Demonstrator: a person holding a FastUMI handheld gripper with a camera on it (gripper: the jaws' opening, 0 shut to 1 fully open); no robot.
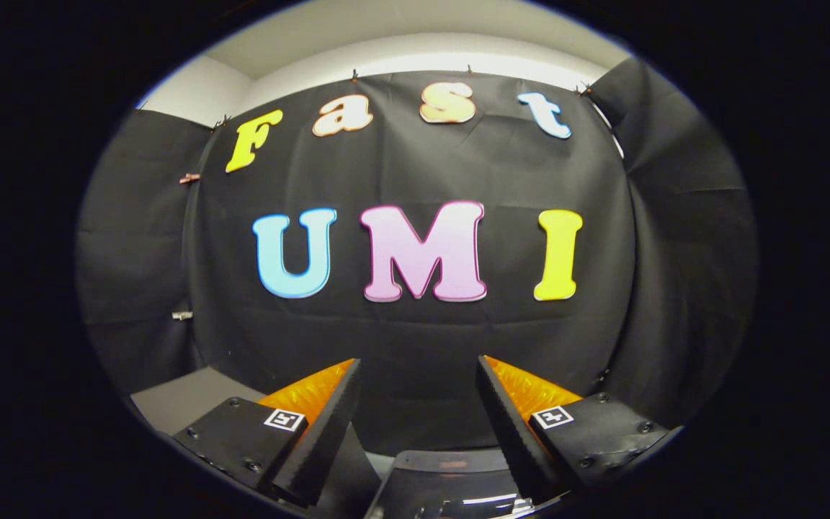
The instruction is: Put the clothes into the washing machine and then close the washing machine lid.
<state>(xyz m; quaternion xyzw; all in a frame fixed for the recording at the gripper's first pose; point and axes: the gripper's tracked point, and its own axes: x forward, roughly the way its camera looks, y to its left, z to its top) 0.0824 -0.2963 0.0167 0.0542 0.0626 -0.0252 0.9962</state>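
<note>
Ahead, tongs [418, 375] agape, empty, facing the black cloth wall [415, 346].

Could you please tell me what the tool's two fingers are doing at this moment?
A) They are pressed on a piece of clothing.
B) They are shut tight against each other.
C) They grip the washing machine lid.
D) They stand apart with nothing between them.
D: the tool has its fingers spread apart, with just the black cloth booth wall seen through the gap.
</note>
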